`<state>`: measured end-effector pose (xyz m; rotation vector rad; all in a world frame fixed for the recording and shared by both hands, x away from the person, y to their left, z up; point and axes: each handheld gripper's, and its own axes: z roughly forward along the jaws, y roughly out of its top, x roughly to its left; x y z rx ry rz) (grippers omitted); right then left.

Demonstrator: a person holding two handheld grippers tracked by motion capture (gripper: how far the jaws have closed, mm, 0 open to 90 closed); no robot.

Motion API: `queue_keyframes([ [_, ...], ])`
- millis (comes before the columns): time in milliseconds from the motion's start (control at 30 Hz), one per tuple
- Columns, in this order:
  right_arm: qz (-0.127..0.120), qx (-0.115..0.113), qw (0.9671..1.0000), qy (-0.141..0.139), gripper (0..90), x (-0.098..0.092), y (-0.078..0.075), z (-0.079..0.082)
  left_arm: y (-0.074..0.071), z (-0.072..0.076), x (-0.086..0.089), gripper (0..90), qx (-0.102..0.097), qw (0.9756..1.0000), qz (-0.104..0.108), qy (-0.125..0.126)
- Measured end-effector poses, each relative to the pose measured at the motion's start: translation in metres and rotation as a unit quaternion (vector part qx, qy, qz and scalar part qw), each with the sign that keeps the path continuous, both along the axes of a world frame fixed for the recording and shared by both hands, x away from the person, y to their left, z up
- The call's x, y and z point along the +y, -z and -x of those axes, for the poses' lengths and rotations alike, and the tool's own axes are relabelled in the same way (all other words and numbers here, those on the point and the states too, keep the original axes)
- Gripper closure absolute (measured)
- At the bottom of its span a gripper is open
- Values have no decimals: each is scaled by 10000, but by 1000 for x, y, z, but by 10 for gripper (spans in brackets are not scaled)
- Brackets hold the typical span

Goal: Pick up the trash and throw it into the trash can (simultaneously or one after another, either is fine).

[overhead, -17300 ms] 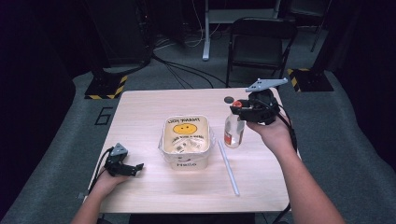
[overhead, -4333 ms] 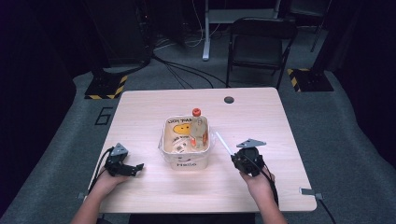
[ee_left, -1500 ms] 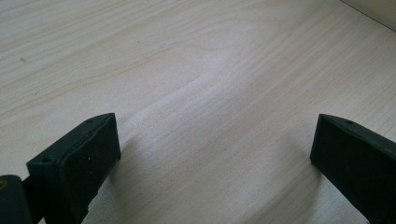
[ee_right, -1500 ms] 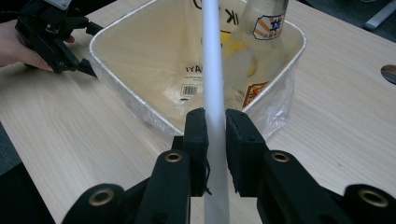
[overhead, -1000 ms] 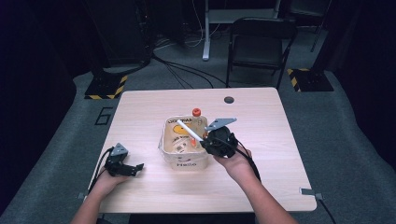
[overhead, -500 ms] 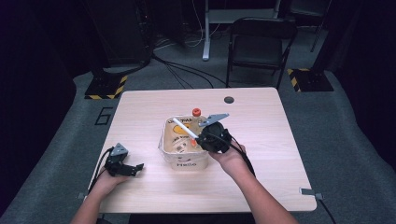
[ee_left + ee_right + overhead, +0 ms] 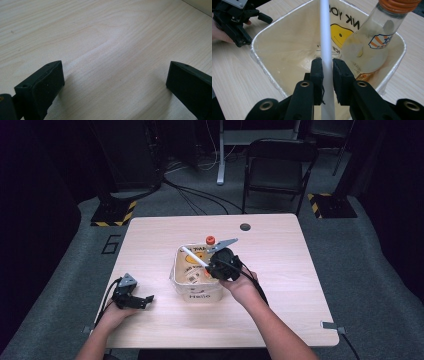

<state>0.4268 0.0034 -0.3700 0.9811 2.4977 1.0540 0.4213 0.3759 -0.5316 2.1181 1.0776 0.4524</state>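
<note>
Table surface, light wood grain.
The table (image 7: 150, 240) carried a cream tub (image 7: 196, 292) printed with a smiley face, standing near its middle. The left gripper (image 7: 131, 296) rested on the board near the front left edge. A dark round hole (image 7: 245, 226) sat near the far edge.

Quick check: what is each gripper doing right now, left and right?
Left gripper: open, nothing between its jaws, resting on the table.
Right gripper: shut on the white rod, over the white bin holding the bottle.
</note>
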Motion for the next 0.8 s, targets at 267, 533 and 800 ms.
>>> queue_keyframes([
  [267,162,110,9998,-17,774,6,3,-8,0,0,0,15,3,10000,0,-2],
  [533,61,40,10000,8,656,7,-1,-9,0,0,0,15,0,10000,-3,4],
  [800,-123,-96,9998,105,573,-3,-7,-3,0,0,0,15,1,10000,3,-2],
])
